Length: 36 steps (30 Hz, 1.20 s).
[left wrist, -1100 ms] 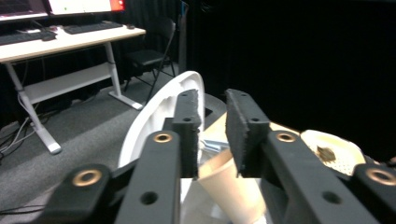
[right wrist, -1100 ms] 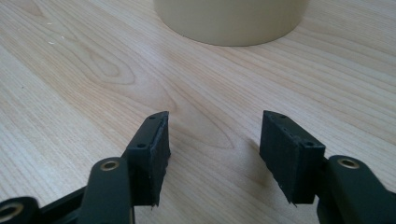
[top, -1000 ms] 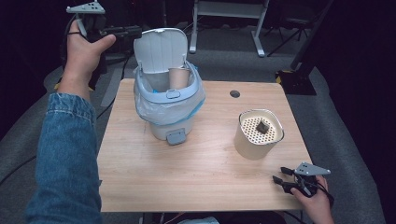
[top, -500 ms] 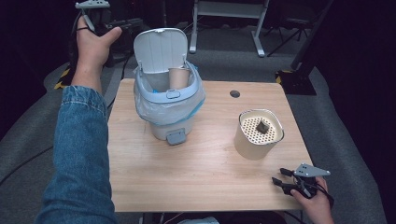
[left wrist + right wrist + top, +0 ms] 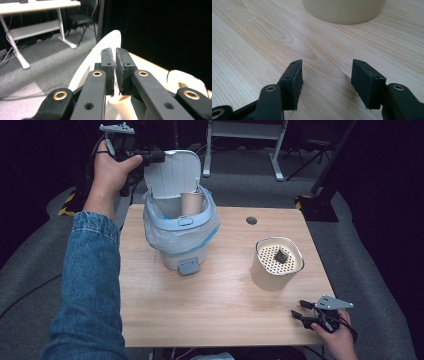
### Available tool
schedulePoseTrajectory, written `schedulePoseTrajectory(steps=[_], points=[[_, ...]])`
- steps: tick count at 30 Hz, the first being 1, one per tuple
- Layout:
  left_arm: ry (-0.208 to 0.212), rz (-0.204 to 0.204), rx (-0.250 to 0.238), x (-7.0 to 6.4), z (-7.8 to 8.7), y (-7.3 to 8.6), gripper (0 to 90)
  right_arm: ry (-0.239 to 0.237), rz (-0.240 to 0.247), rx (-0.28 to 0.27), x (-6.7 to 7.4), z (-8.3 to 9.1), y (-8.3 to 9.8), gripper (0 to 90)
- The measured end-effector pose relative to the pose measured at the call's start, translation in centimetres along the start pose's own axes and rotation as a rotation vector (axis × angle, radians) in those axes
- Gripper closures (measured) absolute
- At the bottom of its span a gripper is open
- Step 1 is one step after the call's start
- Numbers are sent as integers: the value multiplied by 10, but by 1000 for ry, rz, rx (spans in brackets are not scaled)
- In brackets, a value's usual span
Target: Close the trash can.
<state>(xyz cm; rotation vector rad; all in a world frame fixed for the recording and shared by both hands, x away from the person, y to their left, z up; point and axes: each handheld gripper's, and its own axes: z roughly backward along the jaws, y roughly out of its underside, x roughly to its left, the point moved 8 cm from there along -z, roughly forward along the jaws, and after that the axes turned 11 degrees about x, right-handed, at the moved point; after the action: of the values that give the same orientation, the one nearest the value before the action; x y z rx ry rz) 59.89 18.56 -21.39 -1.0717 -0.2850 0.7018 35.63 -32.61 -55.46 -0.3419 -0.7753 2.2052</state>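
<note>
A white pedal bin [image 5: 180, 227] with a clear liner stands at the table's back left, its lid [image 5: 172, 172] raised. A brown paper cup [image 5: 190, 202] stands inside it. My left gripper [image 5: 157, 156] is held high at the lid's upper left corner. Its jaws have just been closing, and in the left gripper view the pads [image 5: 108, 67] stand almost together over the lid's edge [image 5: 110, 40] with nothing seen between them. My right gripper [image 5: 297, 312] rests open at the table's front right, its jaws [image 5: 325, 67] apart over bare wood.
A cream canister [image 5: 277, 265] with a perforated top carries a small dark piece [image 5: 281, 255]; it stands just beyond the right gripper, also as the canister [image 5: 342, 10]. A cable hole [image 5: 251, 220] sits near the table's [image 5: 210, 305] back edge. Desk legs stand behind.
The left hand has carried its gripper rightward, from left of the bin up to the lid's top corner. The right hand has stayed put.
</note>
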Motion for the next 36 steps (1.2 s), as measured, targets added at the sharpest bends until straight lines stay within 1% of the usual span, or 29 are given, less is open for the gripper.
schedulePoseTrajectory(steps=[2, 3, 5, 8, 9, 14, 16, 17, 18, 19, 20, 21, 23, 25, 26, 27, 28, 30, 32, 36], points=[[-22, 1, -13, 3, 2, -3, 860, 2, 0, 2, 0, 0, 0, 428], [-28, 3, -28, 5, 4, -5, 863, 1, 1, 2, 0, 0, 0, 428], [-45, 18, -54, 10, 7, -7, 864, 0, 2, 1, 0, 0, 0, 427], [-93, 36, -48, 19, 6, -6, 863, -3, 2, 0, 0, 0, 0, 427], [-105, 43, -37, 21, 4, -5, 864, -1, 2, 1, 0, 0, 0, 427], [-132, 54, -24, 22, -2, -7, 862, -4, 7, 1, 1, 0, 0, 427], [-129, 58, -15, 21, -4, -8, 863, -5, 11, 1, 1, 0, 0, 427], [-124, 58, -2, 20, -5, -8, 863, -6, 13, 1, 1, 0, 0, 427], [-127, 47, 59, 19, -7, -4, 875, -7, 12, 1, 1, 0, 0, 428], [-147, 21, 149, 18, -12, 3, 879, -7, 13, 1, 1, 0, 0, 427], [-124, 22, 132, 14, -13, 1, 887, -7, 13, 1, 1, 0, 0, 427], [-107, 15, 136, 11, -15, 1, 889, -8, 13, 1, 1, 0, 0, 427], [-101, 10, 126, 7, -15, -1, 887, -8, 13, 0, 1, 0, 0, 427], [-81, 7, 145, 4, -14, 1, 892, -9, 14, 0, 2, 0, 0, 427], [-79, 1, 157, 2, -15, 3, 894, -9, 14, 1, 2, 0, 0, 427], [-59, 1, 162, -1, -15, 4, 895, -9, 14, 0, 2, 0, 0, 427], [-29, -1, 173, -5, -15, 6, 897, -9, 14, 1, 2, 0, 0, 427], [1, -20, 188, -13, -15, 11, 898, -10, 14, 0, 2, 0, 0, 427], [39, -30, 207, -21, -16, 18, 898, -11, 14, 0, 1, 0, 0, 427], [104, -28, 212, -34, -17, 34, 898, -13, 10, 1, 2, -1, -1, 426]])
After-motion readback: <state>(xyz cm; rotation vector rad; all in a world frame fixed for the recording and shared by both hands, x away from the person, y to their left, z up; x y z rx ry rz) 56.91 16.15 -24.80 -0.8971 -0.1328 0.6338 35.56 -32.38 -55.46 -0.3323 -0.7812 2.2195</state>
